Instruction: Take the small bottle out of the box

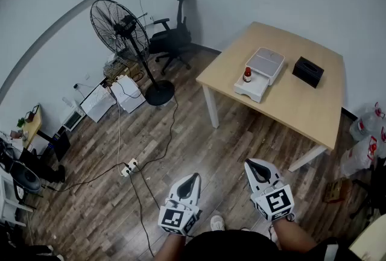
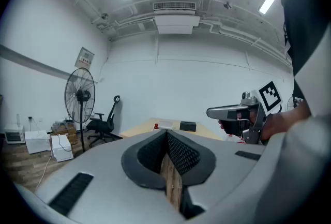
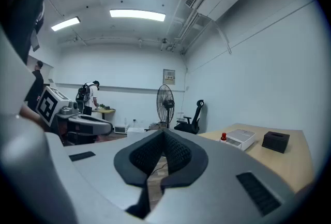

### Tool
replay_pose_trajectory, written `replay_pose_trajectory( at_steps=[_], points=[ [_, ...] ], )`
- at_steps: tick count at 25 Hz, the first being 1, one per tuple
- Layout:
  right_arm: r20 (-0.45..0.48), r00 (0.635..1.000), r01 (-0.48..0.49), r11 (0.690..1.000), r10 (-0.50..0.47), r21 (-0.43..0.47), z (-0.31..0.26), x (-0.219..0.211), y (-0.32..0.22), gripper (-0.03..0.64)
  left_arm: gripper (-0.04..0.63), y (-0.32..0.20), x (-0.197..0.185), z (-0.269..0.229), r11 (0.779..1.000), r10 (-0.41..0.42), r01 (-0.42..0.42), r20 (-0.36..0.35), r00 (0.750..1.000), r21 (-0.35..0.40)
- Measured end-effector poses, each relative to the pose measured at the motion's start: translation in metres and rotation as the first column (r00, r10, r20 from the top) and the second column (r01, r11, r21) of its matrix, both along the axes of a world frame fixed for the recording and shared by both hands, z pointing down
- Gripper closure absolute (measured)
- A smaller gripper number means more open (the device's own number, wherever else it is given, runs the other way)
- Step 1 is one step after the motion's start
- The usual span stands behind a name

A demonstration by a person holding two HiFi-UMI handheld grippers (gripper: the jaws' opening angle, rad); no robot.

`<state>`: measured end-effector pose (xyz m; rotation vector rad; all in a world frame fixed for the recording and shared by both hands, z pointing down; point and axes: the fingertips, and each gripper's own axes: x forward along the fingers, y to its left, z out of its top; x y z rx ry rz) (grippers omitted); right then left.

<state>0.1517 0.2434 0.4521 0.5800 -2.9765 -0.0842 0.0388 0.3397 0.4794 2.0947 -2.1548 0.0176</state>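
Observation:
The small bottle with a red cap stands in the front part of a white box on the wooden table, far ahead of me. Both grippers are held low over the floor, well short of the table. My left gripper is shut and empty, its jaws meeting at the tip. My right gripper is shut too, with nothing between its jaws. In the right gripper view the bottle and the box show small at the right. In the left gripper view the bottle is tiny.
A black box sits on the table to the right of the white one. A standing fan and an office chair are at the left of the table. Cables and a power strip lie on the floor.

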Motion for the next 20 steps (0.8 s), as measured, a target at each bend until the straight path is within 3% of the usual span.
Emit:
replay_pose_trajectory(
  at_steps=[8, 12, 20],
  points=[
    [0.011, 1.000, 0.011, 1.000, -0.011, 0.027, -0.009, 0.002, 0.002, 0.604, 0.583, -0.001, 0.005, -0.003, 0.999, 0.028, -0.029, 0.023, 0.999, 0.038],
    [0.022, 1.000, 0.011, 1.000, -0.012, 0.015, -0.010, -0.003, 0.007, 0.604, 0.583, 0.004, -0.005, 0.001, 1.000, 0.002, -0.002, 0.001, 1.000, 0.016],
    [0.036, 0.999, -0.029, 0.999, 0.029, -0.019, -0.007, -0.025, 0.006, 0.603, 0.583, 0.011, -0.029, 0.010, 0.999, 0.034, -0.034, 0.010, 0.999, 0.040]
  ],
)
